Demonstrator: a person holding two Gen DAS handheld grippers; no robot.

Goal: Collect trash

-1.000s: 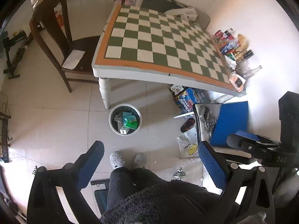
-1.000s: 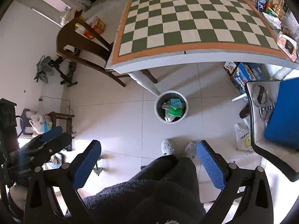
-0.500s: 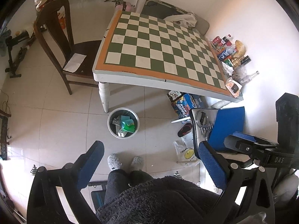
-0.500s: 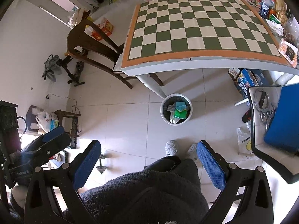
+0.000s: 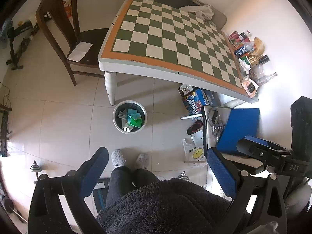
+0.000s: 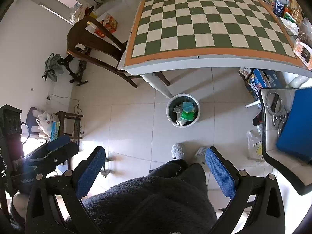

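Observation:
A round white trash bin (image 5: 117,124) stands on the tiled floor beside the table leg, holding several packets and boxes of trash (image 5: 134,119). It also shows in the right wrist view (image 6: 197,115). My left gripper (image 5: 158,165) is open and empty, held high above the floor over my legs. My right gripper (image 6: 155,163) is open and empty too, at about the same height. Both are far above the bin. The checkered table (image 5: 171,37) has a bare middle.
Bottles, cans and snack packets (image 5: 248,58) crowd the table's right edge. A wooden chair (image 5: 64,31) stands left of the table. A side table (image 5: 207,134) with a blue pad, boxes (image 5: 195,99) and a plastic bag (image 5: 194,152) lie at the right.
Both grippers have risen and pulled back, so the table and bin look smaller and farther. Both jaws stay open and empty.

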